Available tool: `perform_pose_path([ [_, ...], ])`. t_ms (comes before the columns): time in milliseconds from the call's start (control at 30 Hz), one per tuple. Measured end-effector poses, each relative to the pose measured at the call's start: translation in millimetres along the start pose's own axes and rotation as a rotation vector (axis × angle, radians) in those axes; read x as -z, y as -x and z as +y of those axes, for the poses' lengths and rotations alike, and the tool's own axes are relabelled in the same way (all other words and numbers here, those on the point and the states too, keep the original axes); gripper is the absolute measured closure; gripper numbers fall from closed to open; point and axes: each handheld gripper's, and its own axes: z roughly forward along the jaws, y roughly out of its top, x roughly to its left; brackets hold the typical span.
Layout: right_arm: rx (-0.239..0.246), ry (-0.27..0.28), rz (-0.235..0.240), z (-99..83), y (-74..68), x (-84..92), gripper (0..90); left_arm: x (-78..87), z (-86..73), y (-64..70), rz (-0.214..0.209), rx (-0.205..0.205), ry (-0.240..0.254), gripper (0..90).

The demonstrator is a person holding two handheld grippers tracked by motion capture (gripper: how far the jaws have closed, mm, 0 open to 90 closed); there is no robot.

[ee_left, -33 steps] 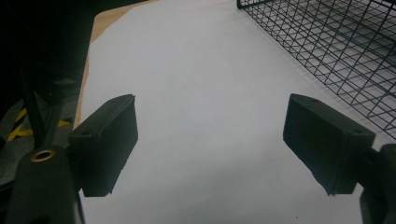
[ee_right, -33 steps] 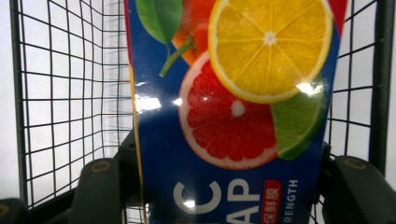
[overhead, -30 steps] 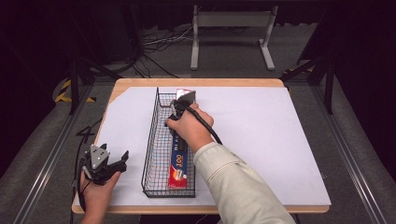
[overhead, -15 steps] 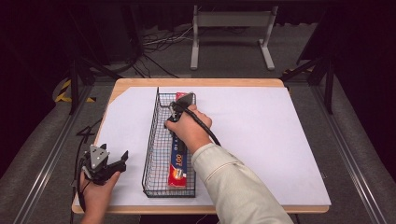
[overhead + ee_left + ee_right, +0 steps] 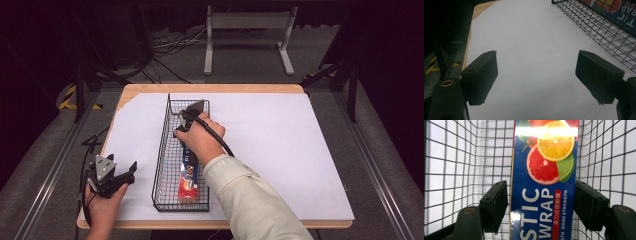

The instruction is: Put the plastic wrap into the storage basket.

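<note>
White sheet; box lettered "STIC WRAP", perhaps "PLASTIC".

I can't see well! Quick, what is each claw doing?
Left claw: open, holding nothing.
Right claw: open around the plastic wrap box in the wire basket.

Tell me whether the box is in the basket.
In: the long blue plastic-wrap box lies flat inside the black wire basket.

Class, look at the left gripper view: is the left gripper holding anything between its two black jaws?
No: the left gripper is open, its jaws wide apart over the bare white table sheet.
</note>
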Motion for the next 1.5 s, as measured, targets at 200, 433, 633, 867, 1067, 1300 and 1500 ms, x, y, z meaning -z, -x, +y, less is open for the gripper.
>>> perform_pose_path([
  [200, 0.032, 0.041, 0.015, 3.1, 0.2, 10.8, 29.8, 3.3, -1.6, -2.2, 0.007, 0.002, -0.002, 18.8],
  [433, 0.102, 0.161, 0.062, 6.1, -2.6, 35.0, 29.6, 5.9, -2.5, -3.0, 0.016, 0.002, 0.010, 19.3],
  [633, 0.175, 0.258, 0.094, 6.4, 0.7, 51.6, 29.2, 7.9, -2.9, -4.7, 0.017, 0.013, 0.012, 19.4],
  [867, 0.220, 0.351, 0.107, 10.2, 9.9, 62.8, 29.1, 6.5, -1.7, -3.2, 0.015, 0.008, 0.020, 19.4],
  [1067, 0.249, 0.376, 0.149, 10.2, 18.0, 74.1, 27.9, 5.0, -1.3, -3.4, 0.011, 0.008, 0.000, 19.4],
  [1300, 0.318, 0.423, 0.207, 3.4, 41.0, 92.5, 26.8, 2.3, -2.4, -6.1, 0.008, 0.026, -0.020, 19.4],
  [1500, 0.347, 0.440, 0.270, -1.6, 78.4, 106.5, 26.8, 1.7, -0.8, -1.7, 0.000, 0.003, -0.028, 19.2],
])
